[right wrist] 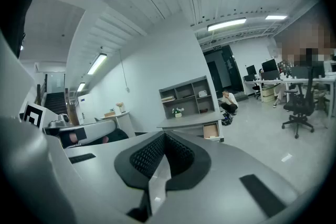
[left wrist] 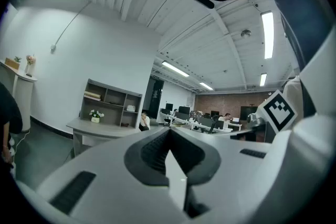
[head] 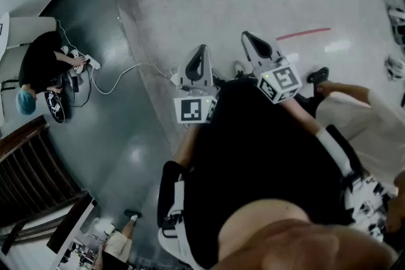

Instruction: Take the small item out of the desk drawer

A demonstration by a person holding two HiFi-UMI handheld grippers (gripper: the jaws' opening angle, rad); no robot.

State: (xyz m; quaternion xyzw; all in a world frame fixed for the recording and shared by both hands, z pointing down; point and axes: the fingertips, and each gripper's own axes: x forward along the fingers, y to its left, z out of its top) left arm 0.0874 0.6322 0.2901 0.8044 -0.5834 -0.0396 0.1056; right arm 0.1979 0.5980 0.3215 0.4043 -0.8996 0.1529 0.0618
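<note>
In the head view I hold both grippers close to my chest, pointing away over the floor. My left gripper point(head: 197, 55) and my right gripper point(head: 253, 41) are both shut, with nothing between the jaws. The left gripper point(left wrist: 169, 132) looks across the room at a grey desk point(left wrist: 100, 129) with a shelf unit on it. From the right gripper point(right wrist: 164, 137) the same desk point(right wrist: 191, 120) shows far off, with a light brown box-like front point(right wrist: 211, 130) under its top. Whether that is a drawer I cannot tell. No small item is in sight.
A person crouches point(head: 41, 63) on the dark floor at the left beside a power strip point(head: 92, 62) and a white cable point(head: 126, 73). That person point(right wrist: 228, 101) is right of the desk. Office chairs point(right wrist: 299, 107) and long tables point(left wrist: 210, 126) stand farther back. A dark stair rail point(head: 31, 174) runs at lower left.
</note>
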